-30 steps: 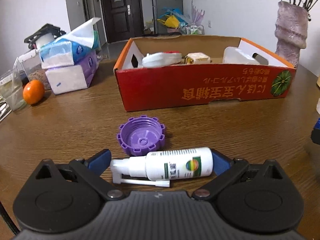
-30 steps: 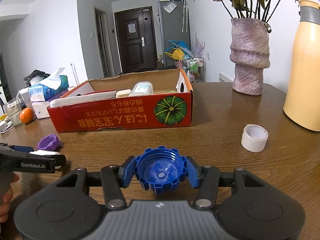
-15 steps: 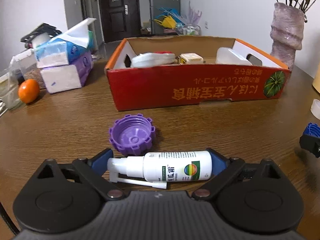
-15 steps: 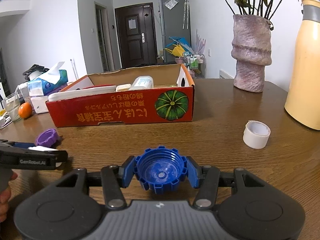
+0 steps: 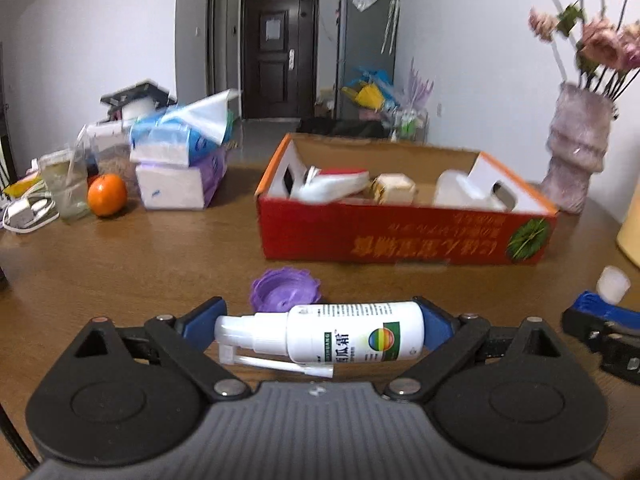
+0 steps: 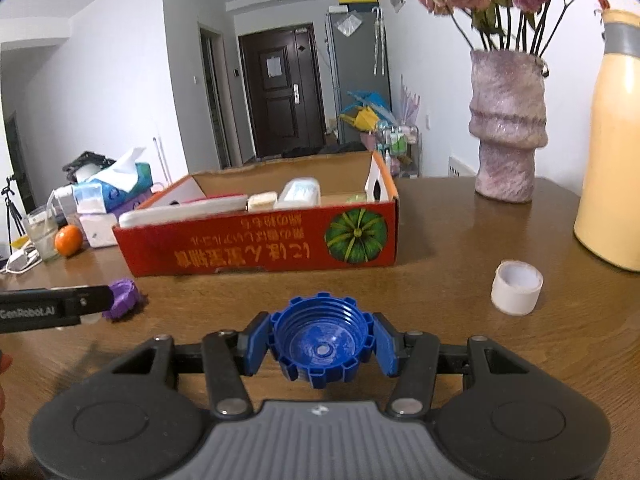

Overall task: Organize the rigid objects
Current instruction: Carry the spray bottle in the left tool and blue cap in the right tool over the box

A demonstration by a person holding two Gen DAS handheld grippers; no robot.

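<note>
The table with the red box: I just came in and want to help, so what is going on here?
A person is tidying loose items with two hand-held grippers. The left gripper has its jaws shut end to end on a white spray bottle. The right gripper holds a blue cap. A purple cap and a white tape roll lie on the table. The red box, behind them, already holds several things.

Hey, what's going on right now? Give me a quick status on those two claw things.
Left gripper clamps spray bottle lengthwise. Right gripper clamps blue cap. Red box ahead, open-topped; purple cap loose on table, nothing blocking.
</note>
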